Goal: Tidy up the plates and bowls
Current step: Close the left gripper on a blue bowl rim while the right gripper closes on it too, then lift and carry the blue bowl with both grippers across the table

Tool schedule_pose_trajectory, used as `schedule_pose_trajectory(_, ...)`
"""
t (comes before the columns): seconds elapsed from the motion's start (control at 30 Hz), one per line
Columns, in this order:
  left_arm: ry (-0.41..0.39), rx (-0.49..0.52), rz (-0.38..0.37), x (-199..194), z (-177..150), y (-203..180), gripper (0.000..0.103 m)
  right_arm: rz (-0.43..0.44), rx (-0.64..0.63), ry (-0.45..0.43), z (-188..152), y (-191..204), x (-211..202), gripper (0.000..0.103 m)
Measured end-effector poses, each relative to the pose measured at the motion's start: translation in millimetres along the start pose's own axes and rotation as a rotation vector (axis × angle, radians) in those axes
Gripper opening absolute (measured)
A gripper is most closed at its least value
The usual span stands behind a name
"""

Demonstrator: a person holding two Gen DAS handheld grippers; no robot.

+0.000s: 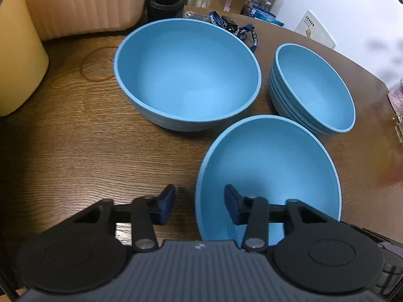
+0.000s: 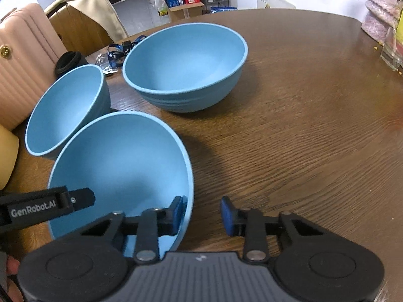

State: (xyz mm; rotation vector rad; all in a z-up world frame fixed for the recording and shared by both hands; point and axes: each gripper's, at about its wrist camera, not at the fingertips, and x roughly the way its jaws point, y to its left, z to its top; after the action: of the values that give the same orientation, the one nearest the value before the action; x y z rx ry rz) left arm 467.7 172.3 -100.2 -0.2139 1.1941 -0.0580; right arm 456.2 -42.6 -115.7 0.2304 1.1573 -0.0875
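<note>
Here we hold the near bowl [image 1: 269,173] from both sides, on the wooden table [image 1: 83,148], close in front of us. At the left, the left gripper [image 1: 199,205] straddles its left rim: one pad is outside the wall, the other inside, and a gap shows on each side, so the jaws are not yet pressing. In the middle, behind it, stand the large bowl [image 1: 187,73] and, right of that, the stack of bowls [image 1: 314,88], both well apart from our tools. At the right, the right gripper [image 2: 201,214] straddles the opposite rim of the same bowl; its inner pad lies against the wall, the outer pad stands clear, so it is also not clamped.

We judge the bowl light and stiff, probably matte plastic, with a thin rim and a smooth curved wall that may slide between the pads. The rim is the good place to hold, at two opposite points, so it lifts level and does not tip.
</note>
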Motion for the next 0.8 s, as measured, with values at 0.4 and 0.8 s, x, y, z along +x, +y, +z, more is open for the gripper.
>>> schedule_pose_trajectory(0.4,0.007,0.01,-0.035,6.2,-1.4,-1.0,0.02,0.049,0.014,-0.006,-4.4,4.3,0.1,0.008)
schedule_pose_trajectory(0.8,-0.035,0.054,-0.067,-20.6,-2.8,-14.4,0.02,0.033,0.036,-0.062,-7.8,-2.5,-28.7,0.008)
